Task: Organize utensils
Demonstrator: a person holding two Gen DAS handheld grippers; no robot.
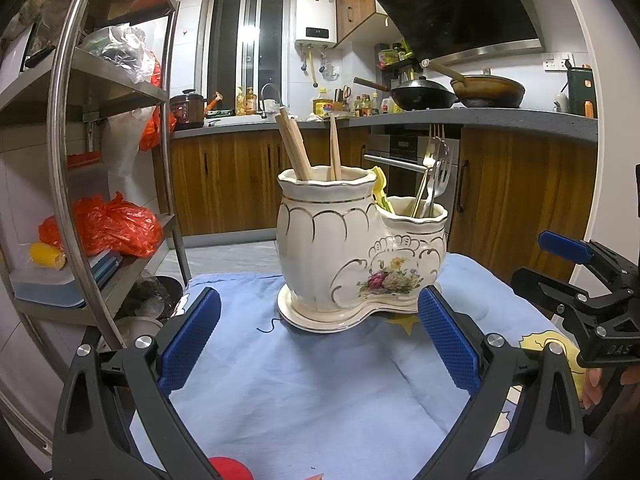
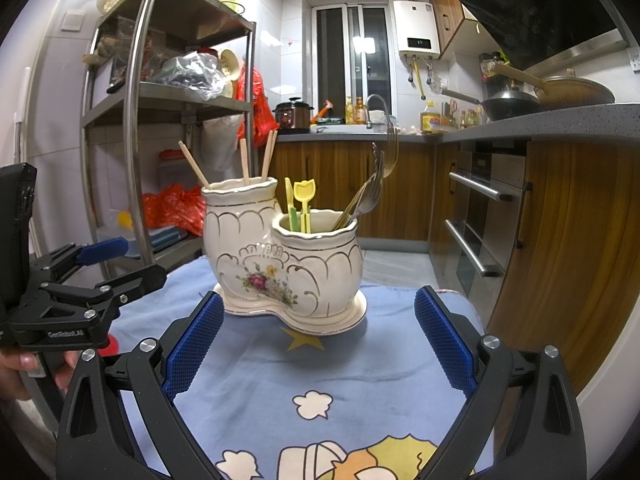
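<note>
Two grippers, left (image 1: 316, 344) and right (image 2: 318, 344), both spread wide and empty, facing ceramic utensil holder (image 2: 286, 264) on blue cloth (image 2: 340, 376) — chopsticks (image 2: 244, 162) tall side, forks (image 2: 370, 188) low side. Seemingly sorted already; next move likely just checking, then pulling back.

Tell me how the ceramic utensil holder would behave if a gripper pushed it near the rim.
The ceramic holder looks glazed, so pads would probably slip on it. It seems heavy and rigid, likely chipping if knocked. Its taller compartment with the chopsticks may tip on the soft blue cloth, though the wide saucer base should resist that.
</note>
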